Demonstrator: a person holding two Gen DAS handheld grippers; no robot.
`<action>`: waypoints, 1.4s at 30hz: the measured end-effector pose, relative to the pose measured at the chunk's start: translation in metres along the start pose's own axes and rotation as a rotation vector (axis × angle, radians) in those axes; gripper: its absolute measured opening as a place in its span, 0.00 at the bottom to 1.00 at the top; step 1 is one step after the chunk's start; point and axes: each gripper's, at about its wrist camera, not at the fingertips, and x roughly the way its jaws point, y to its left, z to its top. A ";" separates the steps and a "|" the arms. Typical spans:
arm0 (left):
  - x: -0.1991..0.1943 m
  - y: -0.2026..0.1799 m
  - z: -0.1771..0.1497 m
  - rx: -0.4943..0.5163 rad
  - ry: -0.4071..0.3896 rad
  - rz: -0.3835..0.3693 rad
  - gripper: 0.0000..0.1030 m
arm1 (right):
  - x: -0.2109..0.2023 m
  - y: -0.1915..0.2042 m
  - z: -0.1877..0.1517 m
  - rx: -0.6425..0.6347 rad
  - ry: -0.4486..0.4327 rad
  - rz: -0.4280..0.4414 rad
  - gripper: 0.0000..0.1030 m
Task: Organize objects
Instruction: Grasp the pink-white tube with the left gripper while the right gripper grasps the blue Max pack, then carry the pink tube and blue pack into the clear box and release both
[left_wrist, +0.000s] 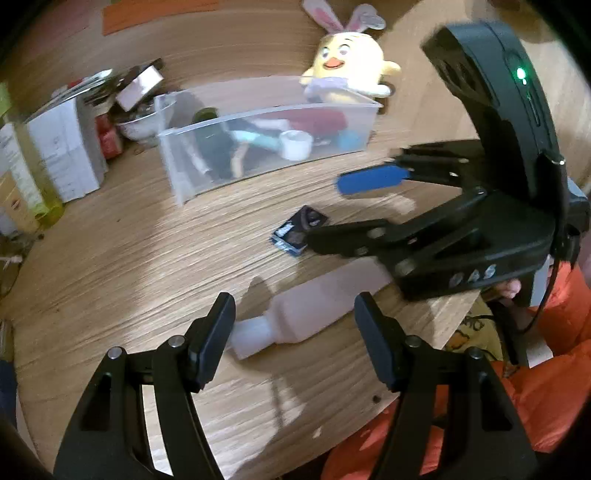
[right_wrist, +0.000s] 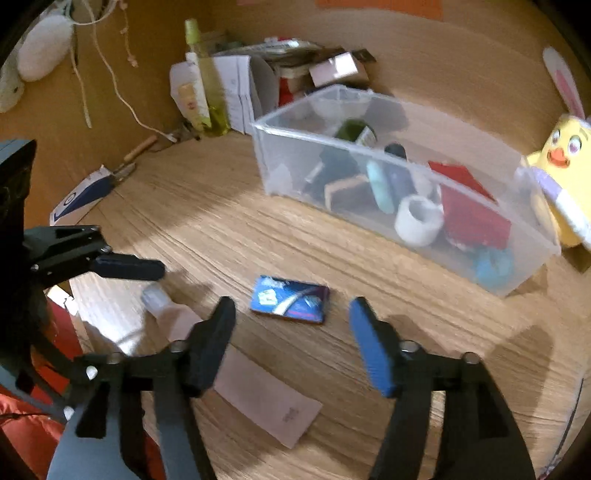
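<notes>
Now both grippers empty, card ahead of right gripper.
Blue card lies flat, bin-side of white bottle; left gripper, jaws released, straddles bottle.

The right tongs partly hide the blurred blue card; its print seems unreadable.

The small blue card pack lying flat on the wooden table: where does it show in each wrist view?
Left wrist view: the blue card pack lies just above centre, its right end hidden behind the right gripper.
Right wrist view: the pack lies at centre, just beyond the right gripper's fingers, fully visible.
Shared landmark: the clear plastic bin behind it.
</notes>
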 end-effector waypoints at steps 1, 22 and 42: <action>0.002 -0.003 0.000 0.008 0.003 -0.004 0.65 | 0.002 0.003 0.001 -0.009 -0.002 -0.001 0.61; 0.016 -0.003 -0.007 -0.018 0.010 0.026 0.54 | 0.019 -0.034 -0.010 0.076 0.052 -0.119 0.43; 0.019 -0.004 0.013 -0.070 -0.021 0.064 0.05 | -0.031 -0.063 -0.025 0.216 -0.061 -0.134 0.43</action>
